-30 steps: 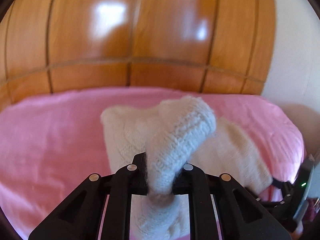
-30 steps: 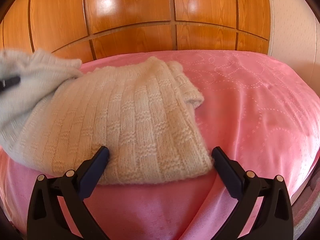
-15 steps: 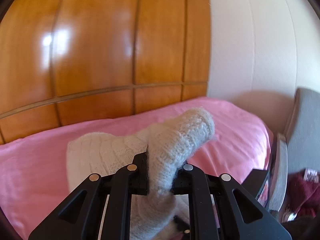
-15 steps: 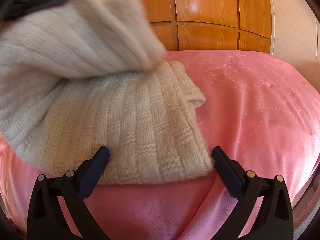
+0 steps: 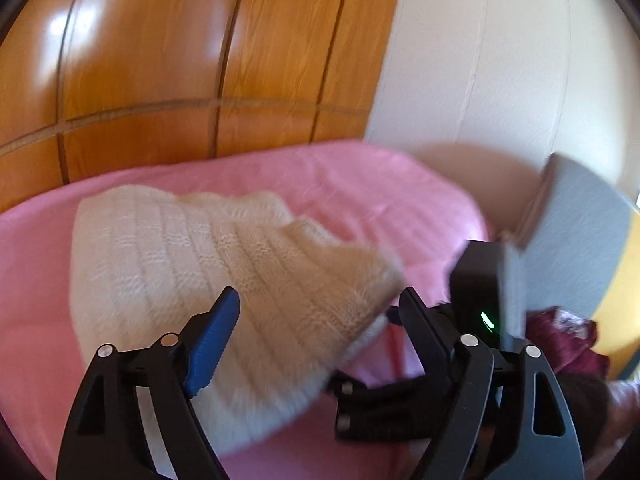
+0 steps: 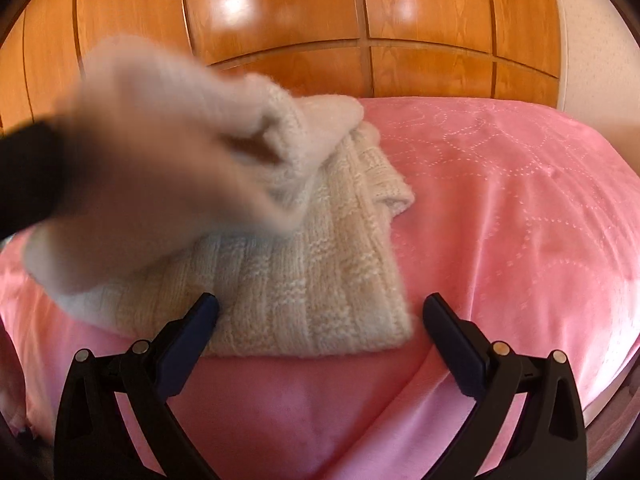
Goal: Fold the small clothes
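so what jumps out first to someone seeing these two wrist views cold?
The cream knit sweater on the pink bedspread, with a blurred fold of it in mid-air at the right wrist view's left. Next, both grippers stand open: the left gripper over the sweater, the right gripper at its near edge. Behind the bed, glossy wooden panels.

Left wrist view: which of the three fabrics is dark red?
The crumpled maroon garment beside the grey chair, far right; the knitted sweater is cream, the bedspread pink.

Cream rib-knit sweater (image 6: 304, 280), pink dotted-swirl bedspread (image 6: 520, 208), glossy orange wood panels (image 6: 360, 8).
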Available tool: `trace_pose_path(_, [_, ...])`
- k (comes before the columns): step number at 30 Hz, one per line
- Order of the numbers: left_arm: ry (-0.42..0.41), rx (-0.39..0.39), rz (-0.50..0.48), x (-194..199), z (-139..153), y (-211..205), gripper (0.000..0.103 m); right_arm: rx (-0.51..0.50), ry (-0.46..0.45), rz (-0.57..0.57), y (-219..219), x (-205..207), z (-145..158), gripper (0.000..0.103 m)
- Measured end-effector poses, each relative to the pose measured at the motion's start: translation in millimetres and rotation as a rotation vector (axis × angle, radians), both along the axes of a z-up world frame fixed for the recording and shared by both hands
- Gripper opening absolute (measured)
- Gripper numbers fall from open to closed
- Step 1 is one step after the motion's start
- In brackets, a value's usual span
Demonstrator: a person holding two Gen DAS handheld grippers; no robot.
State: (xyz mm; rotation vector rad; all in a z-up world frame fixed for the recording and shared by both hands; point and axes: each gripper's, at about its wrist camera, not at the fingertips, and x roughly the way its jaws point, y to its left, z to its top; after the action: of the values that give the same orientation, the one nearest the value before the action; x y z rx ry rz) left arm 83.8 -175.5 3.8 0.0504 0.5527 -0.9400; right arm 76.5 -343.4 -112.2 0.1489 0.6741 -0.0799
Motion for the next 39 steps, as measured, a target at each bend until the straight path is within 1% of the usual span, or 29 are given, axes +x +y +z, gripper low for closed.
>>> trace_pose_path(2, [-0.076, -0.005, -0.002, -17.2, 3.2, 12.2, 0.081, 0.005, -0.004, -0.022, -13.7, -8.1, 7.0, 0.101])
trace_pose_path(3, [-0.132, -0.003, 0.02, -25.1, 4.4, 19.2, 0.081, -0.003, -0.005, -0.05, -21.6, -12.4, 9.8, 0.101])
trace_pose_path(4, [-0.202, 0.005, 0.073, -32.2, 5.1, 28.0, 0.081, -0.007, -0.005, -0.076, -27.9, -15.6, 12.7, 0.101])
trace_pose_path(5, [-0.239, 0.012, 0.12, -34.6, 5.1, 33.7, 0.081, -0.003, -0.009, -0.101, -35.3, -19.7, 16.1, 0.101])
trace_pose_path(6, [-0.264, 0.015, 0.171, -34.4, 5.3, 39.5, 0.081, 0.012, -0.014, -0.126, -43.7, -23.5, 20.0, 0.101])
trace_pose_path(7, [-0.273, 0.012, 0.259, -29.2, 4.3, 49.0, 0.081, 0.051, -0.026, -0.156, -56.2, -27.8, 26.4, 0.101])
trace_pose_path(8, [-0.263, 0.01, 0.313, -22.4, 3.6, 54.5, 0.081, 0.091, -0.041, -0.172, -64.0, -32.7, 31.5, 0.101])
trace_pose_path(9, [-0.238, 0.008, 0.379, -13.4, 1.7, 61.1, 0.085, 0.139, -0.056, -0.183, -73.2, -35.6, 36.9, 0.101])
trace_pose_path(10, [-0.187, 0.011, 0.47, 1.6, -2.3, 69.8, 0.085, 0.212, -0.074, -0.183, -82.0, -37.9, 43.4, 0.101])
trace_pose_path(11, [-0.135, 0.011, 0.531, 15.9, -6.3, 76.5, 0.085, 0.28, -0.088, -0.16, -86.4, -36.9, 49.5, 0.101])
trace_pose_path(12, [-0.057, 0.001, 0.581, 31.7, -13.3, 85.0, 0.085, 0.352, -0.1, -0.118, -89.8, -33.1, 54.8, 0.101])
trace_pose_path(14, [0.043, -0.001, 0.596, 50.0, -25.6, 90.3, 0.085, 0.545, -0.109, -0.002, -90.1, -18.1, 59.4, 0.101])
trace_pose_path(16, [0.115, 0.046, 0.57, 63.1, -41.1, 84.8, 0.085, 0.726, -0.077, 0.073, -86.6, 3.4, 51.6, 0.1])
trace_pose_path(17, [0.12, 0.088, 0.547, 63.0, -47.2, 77.6, 0.085, 0.789, -0.052, 0.085, -87.3, 13.3, 44.6, 0.099])
trace_pose_path(18, [0.107, 0.105, 0.541, 61.9, -49.1, 74.2, 0.085, 0.844, -0.022, 0.091, -86.9, 22.9, 37.2, 0.095])
trace_pose_path(20, [0.063, 0.161, 0.524, 55.3, -50.4, 63.4, 0.086, 0.931, 0.052, 0.101, -86.8, 46.5, 17.1, 0.082])
trace_pose_path(21, [0.047, 0.178, 0.521, 53.8, -50.6, 60.8, 0.085, 0.942, 0.068, 0.095, -86.6, 51.8, 12.8, 0.077])
trace_pose_path(23, [0.043, 0.196, 0.512, 52.9, -51.5, 54.1, 0.086, 0.927, 0.108, 0.069, -86.4, 65.9, 4.6, 0.057])
trace_pose_path(24, [0.058, 0.198, 0.503, 54.1, -51.6, 51.1, 0.086, 0.917, 0.118, 0.078, -86.8, 71.7, 6.3, 0.032])
trace_pose_path(25, [0.067, 0.2, 0.503, 51.1, -50.9, 53.3, 0.086, 0.915, 0.122, 0.104, -87.2, 79.1, 11.7, 0.026])
trace_pose_path(27, [0.087, 0.205, 0.487, 53.3, -49.2, 47.9, 0.085, 0.886, 0.085, 0.135, -87.0, 84.5, 29.4, 0.023])
trace_pose_path(29, [0.104, 0.199, 0.433, 48.2, -43.9, 37.6, 0.084, 0.74, 0.021, 0.146, -87.1, 88.6, 62.7, 0.022])
trace_pose_path(30, [0.091, 0.206, 0.416, 44.6, -41.1, 28.5, 0.084, 0.676, -0.004, 0.148, -86.7, 90.5, 76.3, 0.022])
trace_pose_path(31, [0.053, 0.239, 0.413, 39.8, -38.2, 16.6, 0.084, 0.614, -0.025, 0.148, -86.4, 92.8, 88.7, 0.021])
trace_pose_path(33, [0.003, 0.316, 0.421, 33.5, -42.0, -2.7, 0.085, 0.54, -0.031, 0.125, -88.5, 96.1, 96.5, 0.018])
trace_pose_path(35, [0.027, 0.368, 0.422, 34.0, -53.7, -11.2, 0.085, 0.457, 0.022, 0.056, -94.0, 100.4, 82.8, 0.016])
trace_pose_path(36, [0.038, 0.373, 0.423, 34.3, -59.1, -11.8, 0.086, 0.443, 0.078, 0.007, -98.9, 102.7, 64.2, 0.017])
trace_pose_path(38, [0.067, 0.329, 0.418, 31.7, -64.6, -5.1, 0.086, 0.51, 0.122, -0.016, -107.3, 97.7, 31.8, 0.018])
trace_pose_path(39, [0.088, 0.309, 0.411, 32.6, -65.7, -1.1, 0.086, 0.554, 0.079, -0.019, -110.9, 94.3, 22.4, 0.018])
